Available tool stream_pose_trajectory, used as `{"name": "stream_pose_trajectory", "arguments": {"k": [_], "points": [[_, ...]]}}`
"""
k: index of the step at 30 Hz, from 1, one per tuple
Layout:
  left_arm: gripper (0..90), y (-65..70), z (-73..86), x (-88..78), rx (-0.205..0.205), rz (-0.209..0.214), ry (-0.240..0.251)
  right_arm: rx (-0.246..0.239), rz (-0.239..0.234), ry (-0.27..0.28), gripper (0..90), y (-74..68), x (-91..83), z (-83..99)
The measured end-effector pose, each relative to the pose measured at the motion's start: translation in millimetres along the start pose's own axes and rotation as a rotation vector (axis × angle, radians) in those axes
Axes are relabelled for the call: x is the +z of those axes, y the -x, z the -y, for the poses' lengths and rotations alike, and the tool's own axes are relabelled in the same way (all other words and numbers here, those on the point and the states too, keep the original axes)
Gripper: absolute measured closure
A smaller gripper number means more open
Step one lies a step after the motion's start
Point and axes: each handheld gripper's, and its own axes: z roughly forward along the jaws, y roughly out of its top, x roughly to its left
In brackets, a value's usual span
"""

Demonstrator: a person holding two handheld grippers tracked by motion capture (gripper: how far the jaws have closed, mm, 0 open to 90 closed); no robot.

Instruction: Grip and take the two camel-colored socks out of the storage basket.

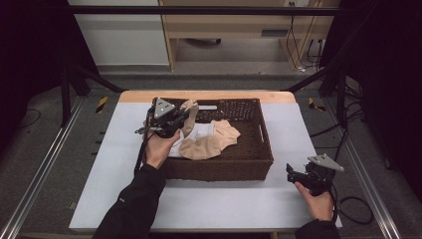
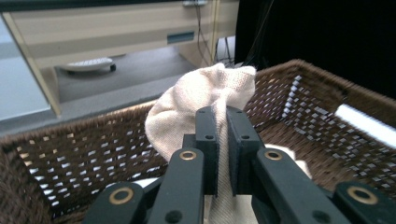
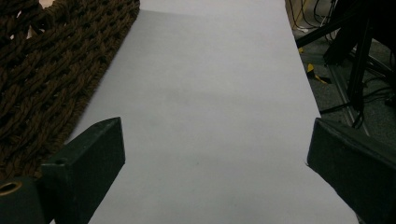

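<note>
Beige sock (image 2: 196,100) fabric is pinched between the closed jaws of the left hand-held gripper (image 2: 222,116), lifted inside the wicker basket (image 2: 322,88), seemingly for removal. Farther right, the right hand-held gripper (image 3: 215,154) is held open over the table (image 3: 210,93).

Beyond the table (image 1: 199,209) with its pale cover, a grey floor (image 1: 234,74) runs to a light wooden cabinet (image 1: 239,22). Black cables (image 1: 303,50) hang beside it. Dark curtains (image 1: 388,74) close both sides. Metal rails (image 1: 40,169) flank the table.
</note>
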Motion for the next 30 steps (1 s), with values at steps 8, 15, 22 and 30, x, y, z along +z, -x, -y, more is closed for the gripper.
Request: {"name": "stream_pose_trajectory", "arguments": {"k": [8, 15, 22, 30], "points": [[83.9, 13.0, -12.9, -29.6, 0.01, 0.047, 0.058, 0.005, -0.003, 0.005, 4.4, 0.0, -1.0, -0.1], [84.0, 25.4, -17.4, -54.3, 0.028, 0.101, 0.093, -0.001, 0.0, 0.005, 4.4, 0.9, -0.9, 0.4], [83.9, 38.7, -15.2, -76.1, 0.042, 0.145, 0.113, 0.001, -0.001, 0.004, 4.4, 2.1, -1.8, 1.0], [83.9, 46.3, -6.6, -99.9, 0.042, 0.187, 0.134, -0.004, -0.001, 0.004, 4.5, 1.9, -2.8, 1.8]]}}
